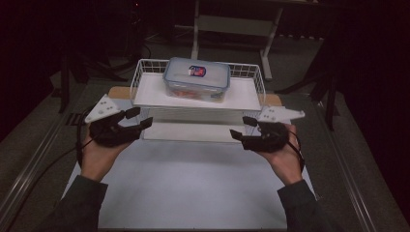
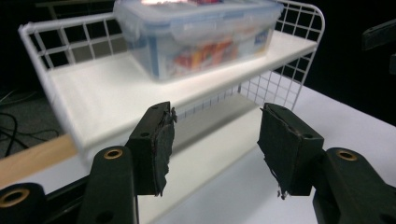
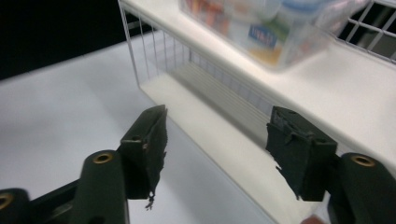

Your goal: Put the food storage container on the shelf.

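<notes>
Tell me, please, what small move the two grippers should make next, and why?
Probably bring both forward and up to the clear lidded box on the rack's upper shelf. The left gripper and right gripper hang in front of the rack, jaws open with nothing between them, one at each side of the box.

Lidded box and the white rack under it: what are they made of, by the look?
Lidded box: looks like clear plastic with a glossy finish; coloured contents show through its walls, and the lid has a blue rim. White rack: likely coated metal wire, a thin white grid for its sides, with smooth matte white shelf boards, plastic or painted, unclear which.
</notes>
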A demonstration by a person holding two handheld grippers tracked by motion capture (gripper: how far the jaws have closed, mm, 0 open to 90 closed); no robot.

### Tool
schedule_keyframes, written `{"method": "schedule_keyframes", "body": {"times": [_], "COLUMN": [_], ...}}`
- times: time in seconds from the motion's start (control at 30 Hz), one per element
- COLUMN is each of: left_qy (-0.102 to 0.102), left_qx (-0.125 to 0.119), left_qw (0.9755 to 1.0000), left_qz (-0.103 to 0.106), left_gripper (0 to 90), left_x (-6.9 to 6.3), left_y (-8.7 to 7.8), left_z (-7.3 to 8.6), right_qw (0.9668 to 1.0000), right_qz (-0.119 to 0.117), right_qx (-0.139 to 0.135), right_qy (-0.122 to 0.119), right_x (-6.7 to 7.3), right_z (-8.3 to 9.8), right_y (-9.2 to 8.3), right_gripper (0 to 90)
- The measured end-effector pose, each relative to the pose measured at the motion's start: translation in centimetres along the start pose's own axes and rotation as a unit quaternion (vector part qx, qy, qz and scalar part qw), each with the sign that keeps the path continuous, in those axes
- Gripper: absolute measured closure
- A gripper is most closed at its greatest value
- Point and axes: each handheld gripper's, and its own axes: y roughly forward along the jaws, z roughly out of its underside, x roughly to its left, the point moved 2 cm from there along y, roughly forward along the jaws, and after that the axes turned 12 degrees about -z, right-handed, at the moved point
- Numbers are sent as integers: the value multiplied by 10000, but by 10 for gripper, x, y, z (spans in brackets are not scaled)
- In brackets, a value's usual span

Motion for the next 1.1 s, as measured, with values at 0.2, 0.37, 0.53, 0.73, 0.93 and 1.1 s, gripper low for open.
{"method": "schedule_keyframes", "body": {"times": [0.2, 0.37, 0.53, 0.73, 0.93, 1.1], "left_qy": [-92, -203, -407, -415, -420, -372], "left_qx": [-50, -91, -126, -171, -108, -97], "left_qw": [9999, 9996, 9985, 9979, 9979, 9976], "left_qz": [-59, -155, -329, -468, -476, -570], "left_gripper": [433, 422, 417, 400, 398, 392], "left_x": [3, 1, 5, 5, 4, 7], "left_y": [-24, -37, -45, -51, -47, -42], "left_z": [41, 81, 112, 123, 131, 134], "right_qw": [9999, 9996, 9980, 9955, 9956, 9957], "right_qz": [104, 147, 186, 319, 383, 454], "right_qx": [-59, -106, -449, -715, -677, -603], "right_qy": [-23, 202, 393, 531, 520, 544], "right_x": [19, 27, 29, 35, 40, 37], "right_z": [38, 76, 108, 127, 138, 144], "right_y": [-12, -20, -30, -43, -46, -44], "right_gripper": [339, 327, 309, 297, 273, 265]}}
